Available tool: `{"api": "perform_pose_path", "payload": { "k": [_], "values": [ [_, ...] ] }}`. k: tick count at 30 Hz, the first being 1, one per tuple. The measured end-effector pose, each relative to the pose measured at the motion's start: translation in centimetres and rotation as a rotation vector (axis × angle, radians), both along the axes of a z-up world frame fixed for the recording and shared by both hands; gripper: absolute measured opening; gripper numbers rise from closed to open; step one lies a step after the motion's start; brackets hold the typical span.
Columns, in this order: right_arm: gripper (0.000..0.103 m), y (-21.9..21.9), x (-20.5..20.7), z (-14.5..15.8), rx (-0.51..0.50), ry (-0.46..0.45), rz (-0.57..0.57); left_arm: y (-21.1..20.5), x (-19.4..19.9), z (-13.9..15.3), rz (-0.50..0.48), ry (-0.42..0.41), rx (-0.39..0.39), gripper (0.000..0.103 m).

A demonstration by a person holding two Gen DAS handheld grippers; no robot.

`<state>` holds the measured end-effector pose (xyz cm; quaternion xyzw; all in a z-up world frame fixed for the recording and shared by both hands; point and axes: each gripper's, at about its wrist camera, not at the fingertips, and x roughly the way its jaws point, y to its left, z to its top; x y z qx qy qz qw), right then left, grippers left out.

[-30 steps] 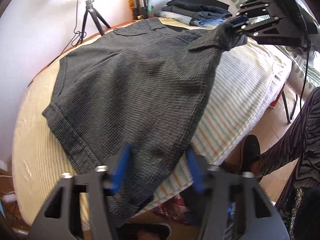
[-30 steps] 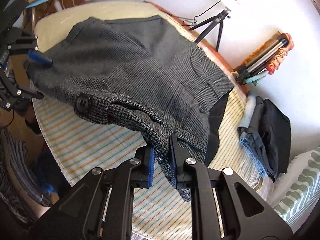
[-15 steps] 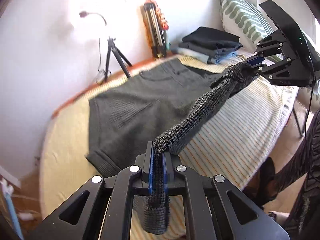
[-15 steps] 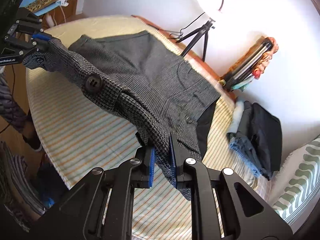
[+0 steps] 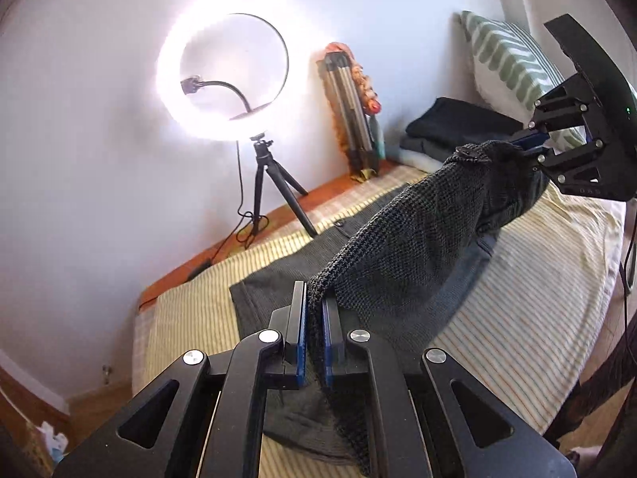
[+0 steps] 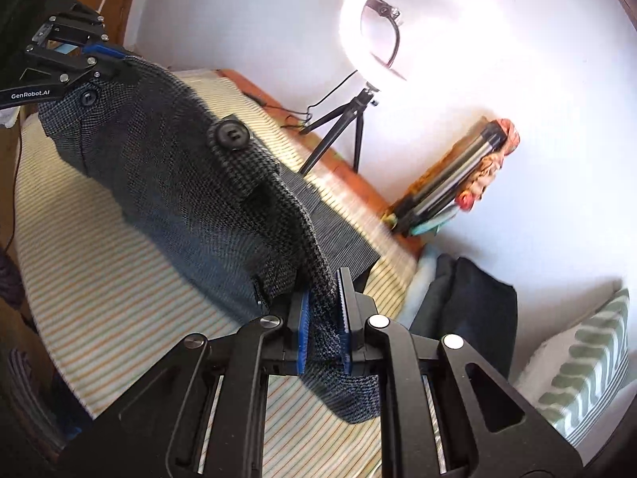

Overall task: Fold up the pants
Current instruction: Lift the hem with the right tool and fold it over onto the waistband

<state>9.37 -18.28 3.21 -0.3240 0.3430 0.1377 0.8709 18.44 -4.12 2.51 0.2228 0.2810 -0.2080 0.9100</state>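
Two matte black grippers, left gripper and right gripper, built of angular plates with triangular cut-outs. Blue pads lining the fingers. Round silver screw heads on the links. White "GenRobot.AI" lettering along one side. Small green light on a curved black housing.

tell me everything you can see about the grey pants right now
The pants look like dark grey woven cloth with a fine check and black buttons near the gripped edge. One edge is lifted and stretched between the left gripper and the right gripper, each shut on the cloth. The lifted part sags between them, while the rest lies flat on the striped bed cover.
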Motion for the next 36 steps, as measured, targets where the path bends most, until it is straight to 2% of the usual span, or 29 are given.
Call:
{"api": "perform_pose_path", "payload": {
  "k": [5,11,20,24,28,30,34,36],
  "values": [
    [0.013,0.4,4.3,-0.3,-0.012,0.014,-0.012,-0.4,4.1,-0.3,0.010,0.002,0.029,0.005],
    [0.013,0.4,9.5,-2.0,-0.054,0.044,-0.022,-1.0,9.1,-2.1,0.008,0.034,0.075,0.005],
    [0.013,-0.2,17.3,-7.5,-0.078,0.141,-0.050,-1.1,14.7,-6.3,0.008,0.124,0.077,0.005],
    [0.013,-0.5,20.0,-10.4,-0.080,0.188,-0.063,-1.2,16.8,-7.9,0.016,0.161,0.075,0.009],
    [0.013,-0.8,21.9,-13.0,-0.089,0.221,-0.081,-0.8,18.7,-8.7,0.046,0.214,0.013,0.020],
    [0.013,-1.0,22.6,-13.9,-0.082,0.231,-0.092,-0.2,19.3,-8.6,0.065,0.226,-0.026,0.031],
    [0.013,-0.9,23.4,-15.0,-0.072,0.244,-0.103,2.8,19.4,-7.6,0.096,0.267,-0.131,0.033],
    [0.013,-1.0,23.7,-15.4,-0.072,0.248,-0.102,4.4,18.5,-7.3,0.096,0.306,-0.173,0.043]
  ]
}}
